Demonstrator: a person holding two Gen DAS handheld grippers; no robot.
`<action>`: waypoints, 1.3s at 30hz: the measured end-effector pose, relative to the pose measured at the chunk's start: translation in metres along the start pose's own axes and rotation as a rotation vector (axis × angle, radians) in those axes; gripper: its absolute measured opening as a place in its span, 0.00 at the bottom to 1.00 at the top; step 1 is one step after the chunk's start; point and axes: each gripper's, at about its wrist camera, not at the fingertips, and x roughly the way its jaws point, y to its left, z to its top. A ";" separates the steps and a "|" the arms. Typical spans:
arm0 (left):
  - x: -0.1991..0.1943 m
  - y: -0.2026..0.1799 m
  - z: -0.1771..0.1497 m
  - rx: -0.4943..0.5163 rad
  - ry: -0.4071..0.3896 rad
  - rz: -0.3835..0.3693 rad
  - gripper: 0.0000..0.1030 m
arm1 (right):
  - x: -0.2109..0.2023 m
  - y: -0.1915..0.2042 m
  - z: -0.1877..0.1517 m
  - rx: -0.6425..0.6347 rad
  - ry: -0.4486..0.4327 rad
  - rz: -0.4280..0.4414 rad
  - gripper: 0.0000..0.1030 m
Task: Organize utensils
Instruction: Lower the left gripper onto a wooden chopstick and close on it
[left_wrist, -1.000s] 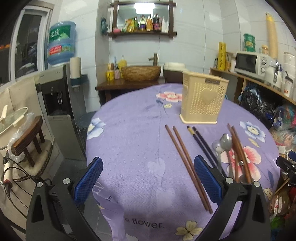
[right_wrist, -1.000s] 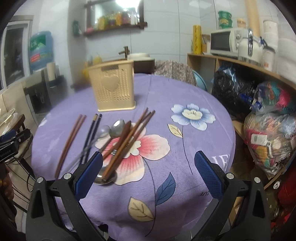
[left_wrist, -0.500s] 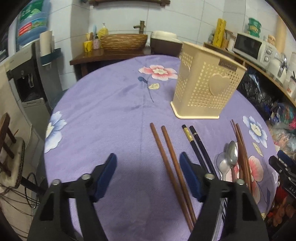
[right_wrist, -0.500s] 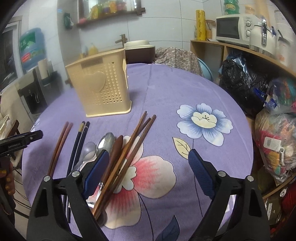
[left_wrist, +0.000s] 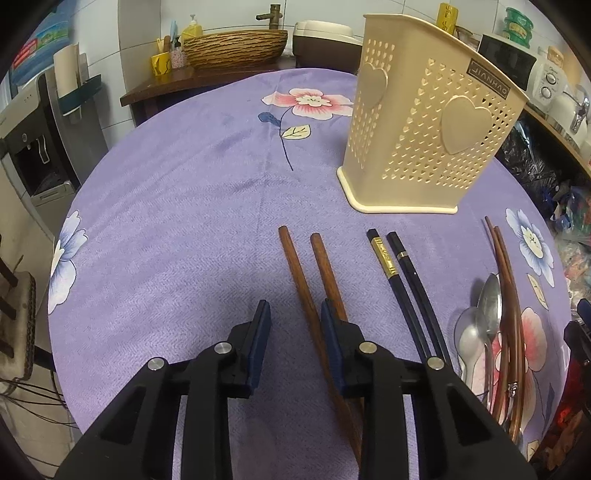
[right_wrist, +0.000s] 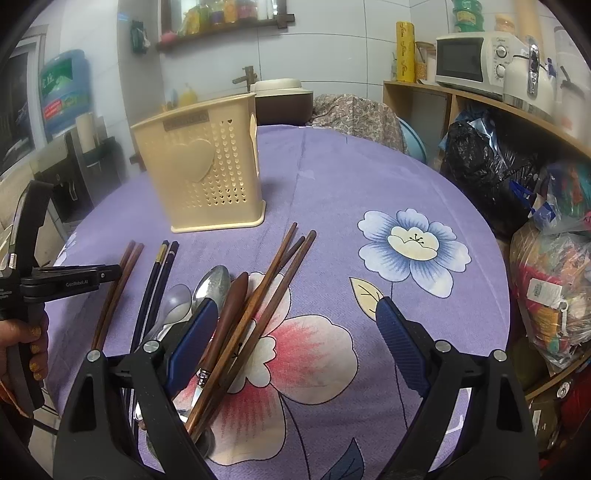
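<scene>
Utensils all lie on the worktop (left_wrist: 177, 206), holder (left_wrist: 424, 147) unfilled; left tongs (left_wrist: 293, 339) closing around a brown chopstick (left_wrist: 295, 273), right tongs (right_wrist: 295, 343) wide, empty.

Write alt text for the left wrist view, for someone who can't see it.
The left claw is closing over one of two brown wooden chopsticks on a purple floral tablecloth. Black chopsticks, spoons and a cream perforated utensil holder sit further right.
</scene>
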 end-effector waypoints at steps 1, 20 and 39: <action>0.000 0.001 0.001 0.002 0.003 0.000 0.28 | 0.001 0.000 0.001 0.001 0.003 0.003 0.85; 0.018 0.002 0.027 0.035 0.026 -0.040 0.16 | 0.107 -0.002 0.068 0.088 0.201 0.210 0.31; 0.022 0.002 0.032 0.030 0.042 -0.062 0.16 | 0.160 -0.001 0.085 0.090 0.329 0.119 0.21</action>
